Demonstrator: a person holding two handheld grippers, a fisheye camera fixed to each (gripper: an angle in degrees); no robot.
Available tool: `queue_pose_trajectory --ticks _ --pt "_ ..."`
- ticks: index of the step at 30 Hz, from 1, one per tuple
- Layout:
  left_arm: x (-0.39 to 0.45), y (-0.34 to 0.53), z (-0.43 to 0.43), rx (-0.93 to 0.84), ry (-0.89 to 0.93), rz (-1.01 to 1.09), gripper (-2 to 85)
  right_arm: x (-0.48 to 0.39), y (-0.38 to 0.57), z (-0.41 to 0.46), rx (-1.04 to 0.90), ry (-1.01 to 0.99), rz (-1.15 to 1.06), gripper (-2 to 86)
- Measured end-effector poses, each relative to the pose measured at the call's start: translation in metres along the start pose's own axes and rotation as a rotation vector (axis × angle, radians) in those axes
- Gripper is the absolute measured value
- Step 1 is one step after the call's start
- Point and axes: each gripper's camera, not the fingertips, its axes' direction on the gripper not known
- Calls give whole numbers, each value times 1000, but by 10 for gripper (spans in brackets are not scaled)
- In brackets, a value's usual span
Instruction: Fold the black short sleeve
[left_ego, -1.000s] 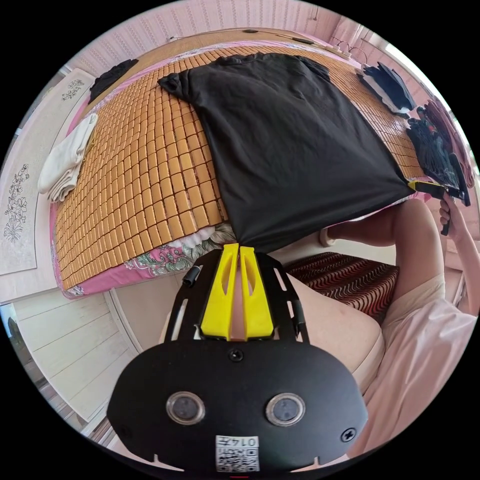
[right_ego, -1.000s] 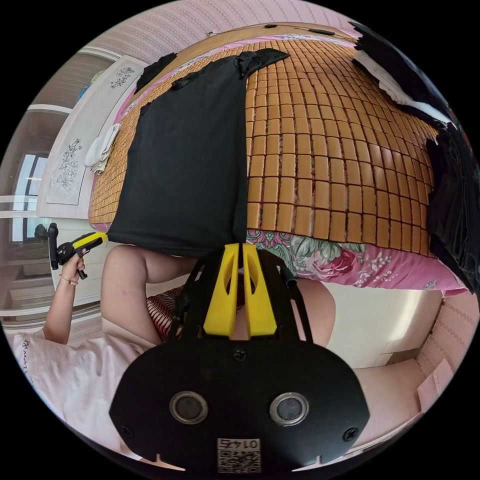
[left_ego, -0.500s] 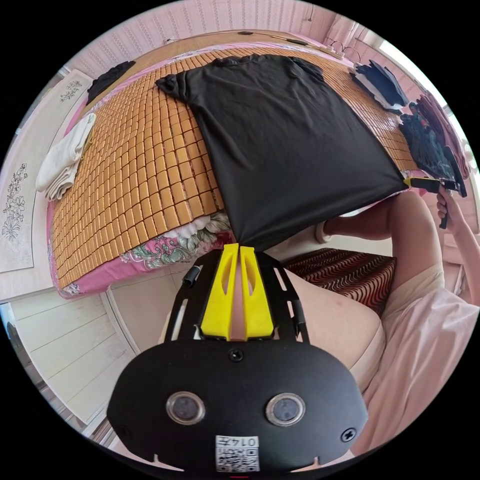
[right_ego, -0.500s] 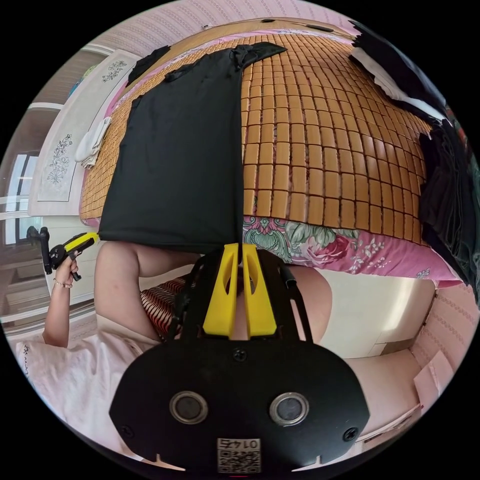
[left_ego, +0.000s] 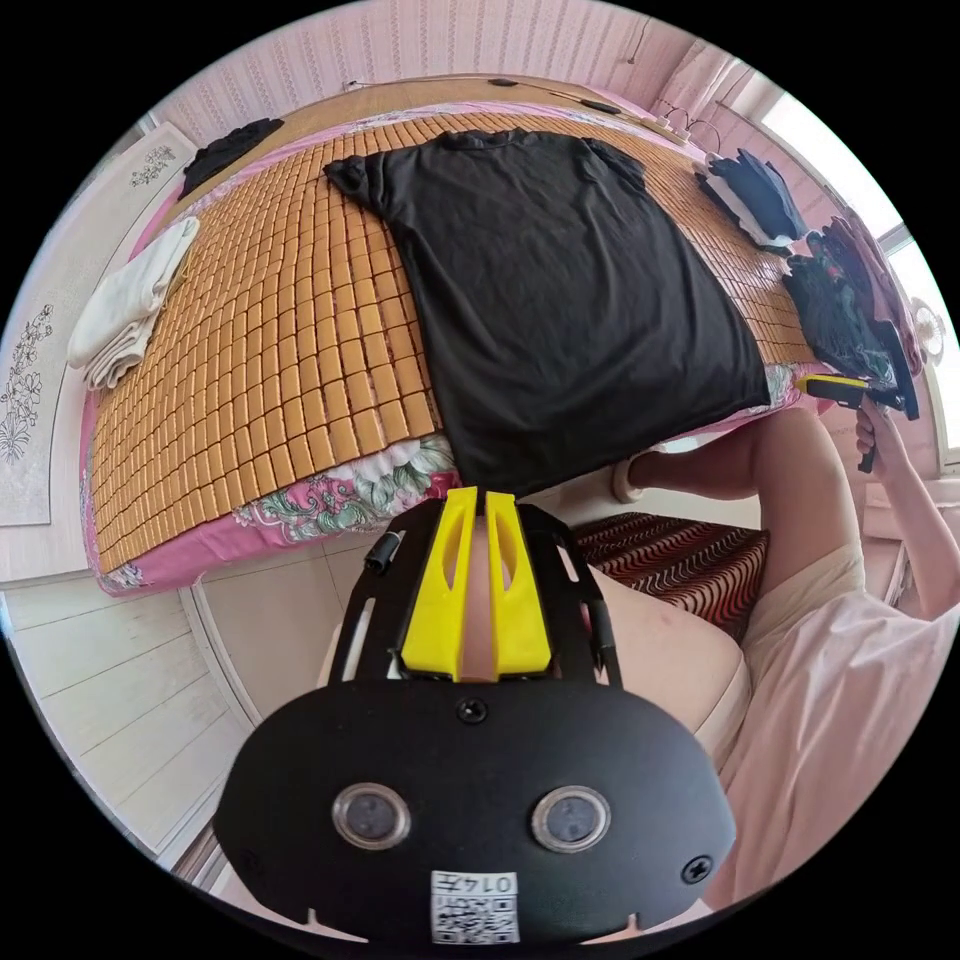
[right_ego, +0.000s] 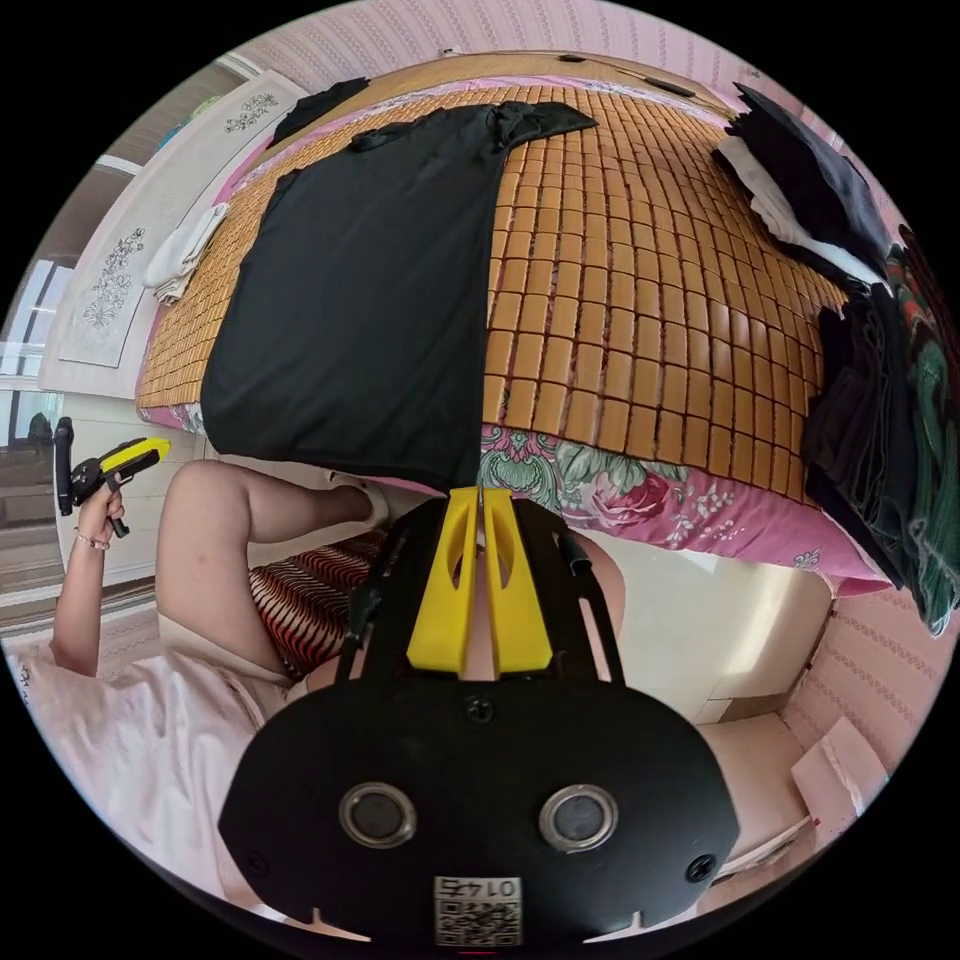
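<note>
one black shirt (left_ego: 560, 290), two grippers (left_ego: 478, 492), one mat (left_ego: 290, 350)

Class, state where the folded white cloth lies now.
In the left gripper view, the white cloth lies on the bamboo mat, at its left edge, apart from the black shirt.

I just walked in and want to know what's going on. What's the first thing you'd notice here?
A big black short-sleeve T-shirt is spread flat on the bamboo mat that covers the bed, its hem at the bed's near edge. The left gripper and the right gripper, both yellow, have their jaws close together right at the hem's two corners. Dark clothes are piled at the mat's right side.
</note>
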Motion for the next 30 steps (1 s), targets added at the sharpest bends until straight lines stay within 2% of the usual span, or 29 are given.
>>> queue_pose_trajectory --ticks 5,11,14,18,21,22,24,27,30 --pt "17 -82 19 78 39 117 -1 4 -34 -28 129 47 -70 39" --pt "35 -229 75 155 74 259 -2 28 -150 -48 247 41 -123 62" --pt "41 -309 104 195 120 283 -1 23 -229 -48 296 121 -199 64" --pt "46 -385 139 211 153 284 1 37 -329 -36 352 86 -127 81" --pt "51 -426 176 149 151 296 2 59 -372 -11 297 27 -50 55" --pt "54 -438 190 111 151 304 2 70 -378 -2 266 6 -32 9" --pt "59 -450 206 76 139 316 3 92 -364 -7 310 -36 28 -2" --pt "66 -463 219 47 132 333 4 132 -295 -45 451 -98 121 -6" --pt "79 -475 220 37 162 363 5 169 -217 -66 461 -48 266 -3"
